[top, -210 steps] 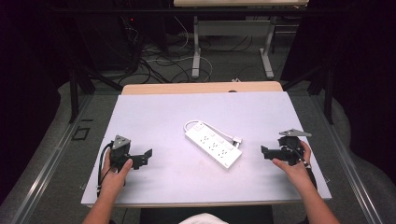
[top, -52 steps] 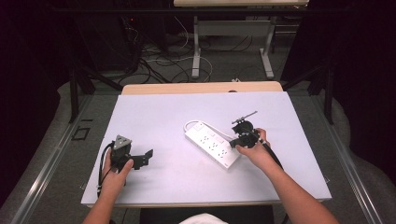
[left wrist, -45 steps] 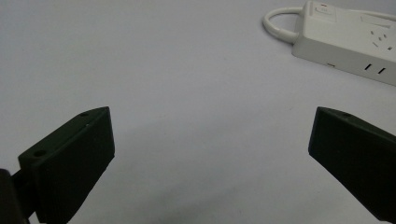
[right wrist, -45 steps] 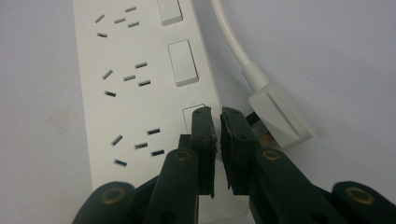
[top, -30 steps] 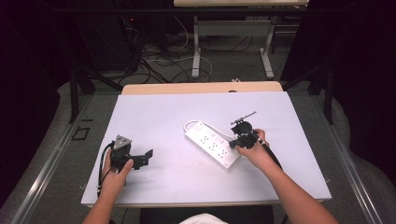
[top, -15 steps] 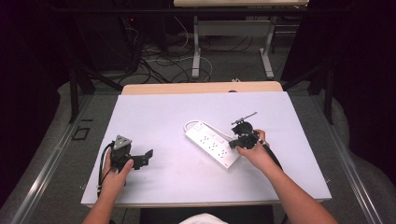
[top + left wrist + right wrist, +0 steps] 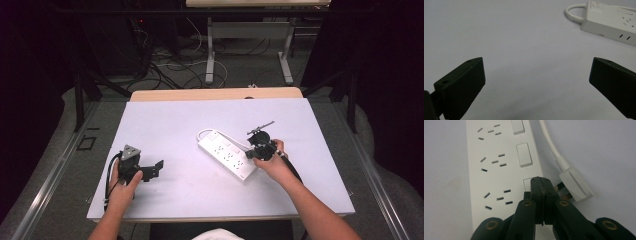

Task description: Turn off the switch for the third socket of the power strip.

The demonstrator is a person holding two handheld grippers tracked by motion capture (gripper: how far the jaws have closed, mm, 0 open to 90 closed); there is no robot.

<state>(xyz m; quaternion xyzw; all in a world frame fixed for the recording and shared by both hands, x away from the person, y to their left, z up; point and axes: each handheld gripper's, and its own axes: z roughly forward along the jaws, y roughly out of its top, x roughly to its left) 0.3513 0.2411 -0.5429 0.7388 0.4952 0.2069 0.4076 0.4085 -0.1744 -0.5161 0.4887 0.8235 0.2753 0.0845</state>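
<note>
One pale lavender-white table (image 7: 165, 120) is seen from above, with a strip of light wood showing along its far edge. Beyond it, a dark room is made out, with tangled cables on the grey floor (image 7: 165, 75) and the legs of another table (image 7: 210, 55).

A white power strip (image 7: 226, 155) lies flat and diagonally near the middle of the table, its cord looped at the far end and its white plug (image 7: 575, 185) resting on the surface just beside the strip, pins exposed.

The right gripper (image 7: 260, 150) is held at the strip's right side. In the right gripper view its jaws are pressed together with nothing between them, and their joined tip (image 7: 541, 185) is set over the nearest rocker switch on the strip.

The left gripper (image 7: 159, 167) is held well apart from the strip, near the table's left front. Its jaws are spread wide above bare surface, and the strip's looped end is seen farther off.
</note>
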